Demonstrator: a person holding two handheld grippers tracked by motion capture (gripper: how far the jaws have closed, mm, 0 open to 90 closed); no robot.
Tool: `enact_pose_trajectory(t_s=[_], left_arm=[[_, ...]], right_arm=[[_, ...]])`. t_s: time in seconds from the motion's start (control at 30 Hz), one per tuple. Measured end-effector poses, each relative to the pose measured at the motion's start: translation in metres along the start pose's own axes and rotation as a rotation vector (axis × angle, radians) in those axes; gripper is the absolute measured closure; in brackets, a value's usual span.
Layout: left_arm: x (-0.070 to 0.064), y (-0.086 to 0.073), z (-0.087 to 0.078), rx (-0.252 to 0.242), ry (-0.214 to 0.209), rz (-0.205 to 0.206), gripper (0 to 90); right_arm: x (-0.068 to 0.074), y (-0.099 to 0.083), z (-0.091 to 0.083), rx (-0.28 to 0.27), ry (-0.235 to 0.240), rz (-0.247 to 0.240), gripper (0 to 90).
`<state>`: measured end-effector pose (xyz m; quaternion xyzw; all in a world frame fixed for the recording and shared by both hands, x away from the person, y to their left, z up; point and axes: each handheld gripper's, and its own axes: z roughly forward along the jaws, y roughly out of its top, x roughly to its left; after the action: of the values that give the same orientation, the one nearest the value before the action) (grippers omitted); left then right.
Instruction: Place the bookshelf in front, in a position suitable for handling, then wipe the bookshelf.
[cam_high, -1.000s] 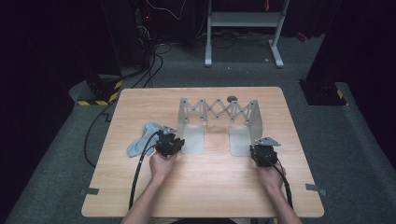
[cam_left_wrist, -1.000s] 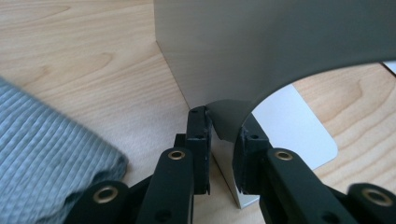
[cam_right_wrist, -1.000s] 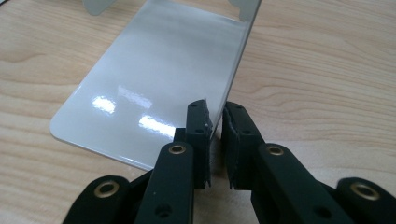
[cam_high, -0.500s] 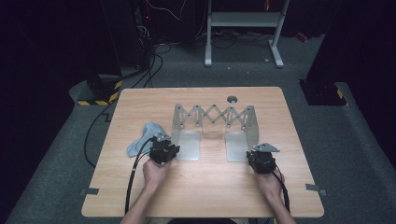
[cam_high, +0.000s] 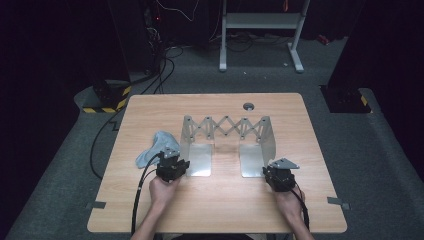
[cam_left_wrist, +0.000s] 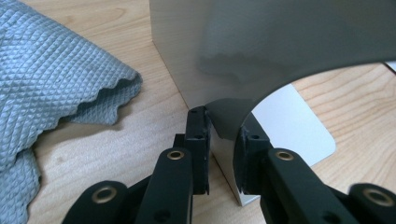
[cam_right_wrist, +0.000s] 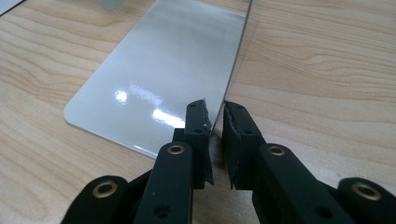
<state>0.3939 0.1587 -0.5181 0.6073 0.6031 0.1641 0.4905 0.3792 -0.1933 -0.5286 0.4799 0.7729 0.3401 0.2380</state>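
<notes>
A folding metal rack (cam_high: 227, 127) with a scissor lattice stands mid-table, an upright end plate and a flat foot at each side. My left gripper (cam_high: 181, 162) is shut on the near edge of the left upright plate (cam_left_wrist: 261, 46), one black jaw on each face, seen close up from the left gripper (cam_left_wrist: 223, 140) itself. My right gripper (cam_high: 272, 166) grips the near edge of the thin right upright; in its own view the right gripper (cam_right_wrist: 214, 125) straddles that edge beside the shiny foot plate (cam_right_wrist: 163, 74).
A crumpled grey-blue cloth (cam_high: 155, 147) lies on the wooden table (cam_high: 150, 210) just left of the rack, close to my left jaw (cam_left_wrist: 56, 84). A round grommet (cam_high: 248, 106) sits near the far edge. Cables and a white stand (cam_high: 260, 22) lie on the floor beyond.
Both grippers have drawn back toward the near edge, and the rack has come with them. The cloth has stayed put.
</notes>
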Motion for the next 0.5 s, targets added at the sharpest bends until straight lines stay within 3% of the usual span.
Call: enact_pose_trajectory(t_s=[0.27,0.5], left_arm=[[0.0,-0.0009,-0.0014,-0.003,0.004,-0.002,78.0],[-0.0013,-0.001,-0.0005,-0.011,0.003,-0.013,77.9]], right_arm=[[-0.0012,-0.0004,0.0001,-0.004,0.009,-0.009,79.6],[-0.0058,0.0049,0.0058,-0.014,-0.003,0.0,69.6]])
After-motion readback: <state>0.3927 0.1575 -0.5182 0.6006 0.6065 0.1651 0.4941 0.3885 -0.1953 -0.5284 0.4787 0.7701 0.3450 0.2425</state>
